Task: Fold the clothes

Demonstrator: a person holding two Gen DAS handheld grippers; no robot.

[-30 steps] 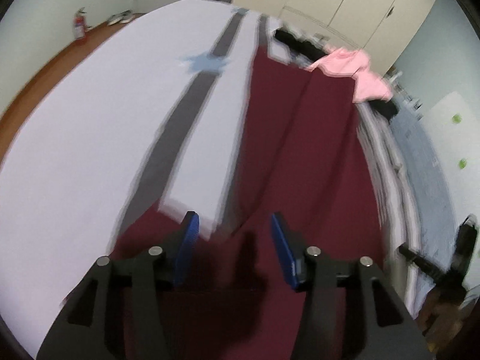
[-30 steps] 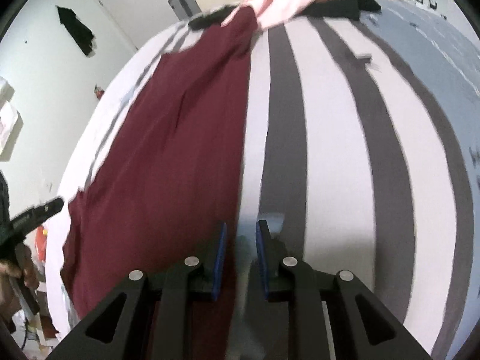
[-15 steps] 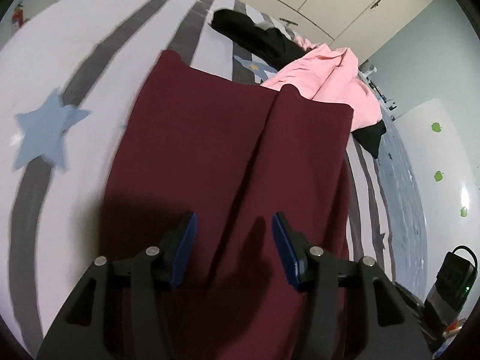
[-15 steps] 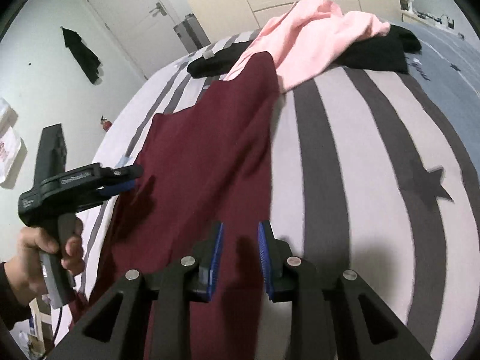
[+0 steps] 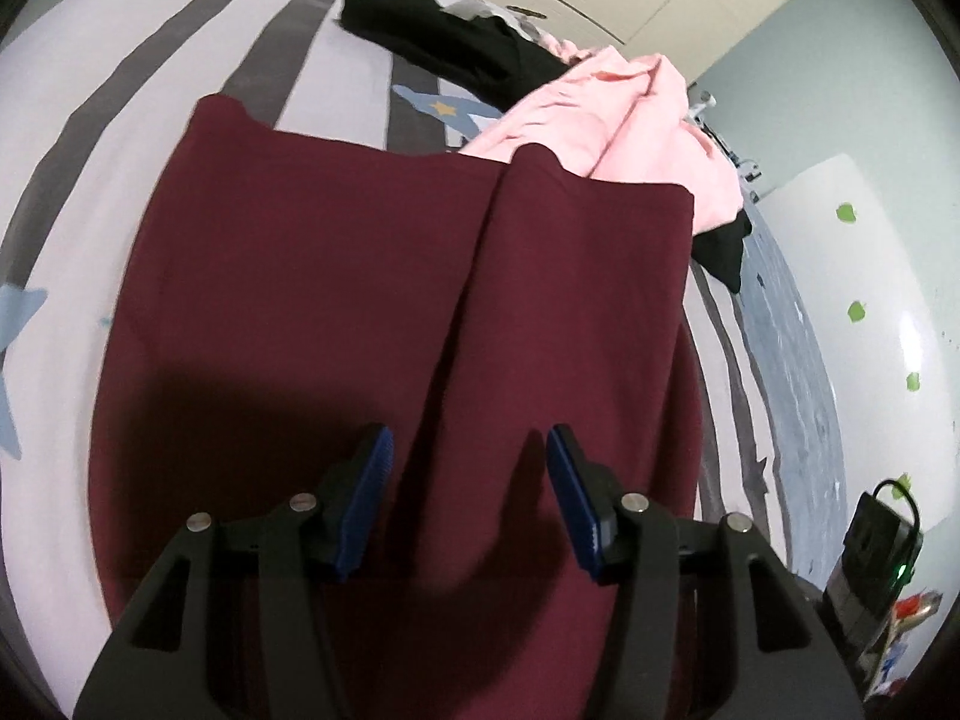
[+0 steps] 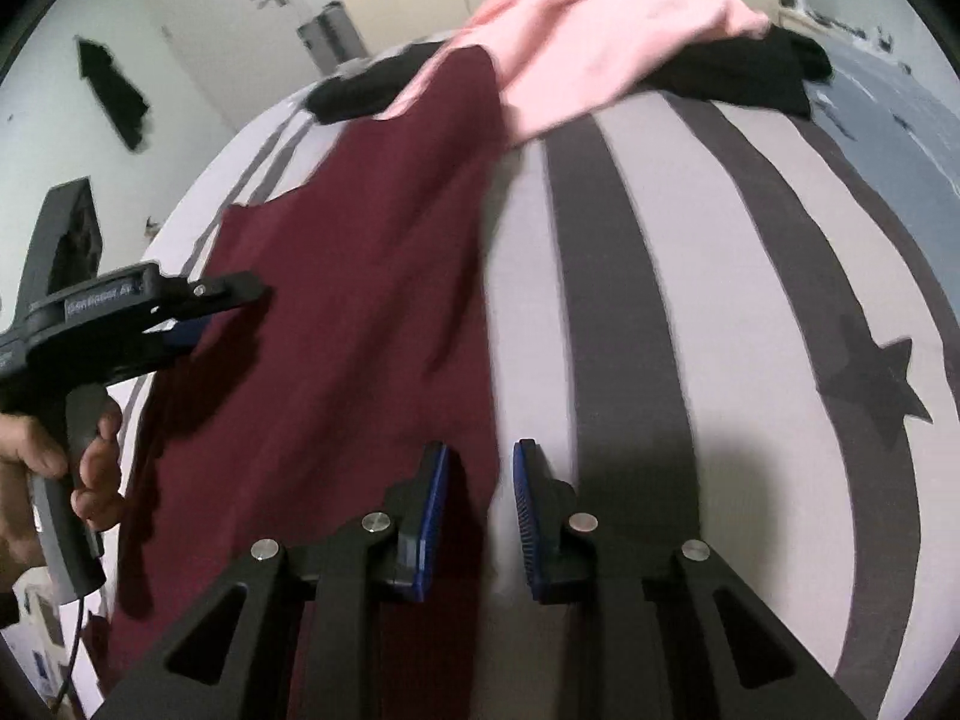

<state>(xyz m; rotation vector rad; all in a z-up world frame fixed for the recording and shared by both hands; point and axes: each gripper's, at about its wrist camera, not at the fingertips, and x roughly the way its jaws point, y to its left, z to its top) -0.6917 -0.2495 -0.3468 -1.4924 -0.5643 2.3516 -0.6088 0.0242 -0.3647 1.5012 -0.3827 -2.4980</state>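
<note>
A long maroon garment [image 5: 372, 324] lies spread flat on the striped bed, with a lengthwise crease down its middle. It also shows in the right wrist view [image 6: 360, 276]. My left gripper [image 5: 468, 480] is open and empty, hovering over the garment's near part; it also shows at the left of the right wrist view [image 6: 198, 312]. My right gripper [image 6: 480, 480] is open with a narrower gap and empty, above the garment's right edge.
A pink garment [image 5: 618, 114] and a black garment [image 5: 456, 48] are piled at the far end of the bed [image 6: 750, 276]; the pink one touches the maroon garment's far edge. A black device with a green light [image 5: 876, 552] stands at the right. Cupboards and a door stand behind.
Both grippers have swung and moved forward along the bed toward the clothes pile. The left gripper now sits over the maroon garment. Both stay open.
</note>
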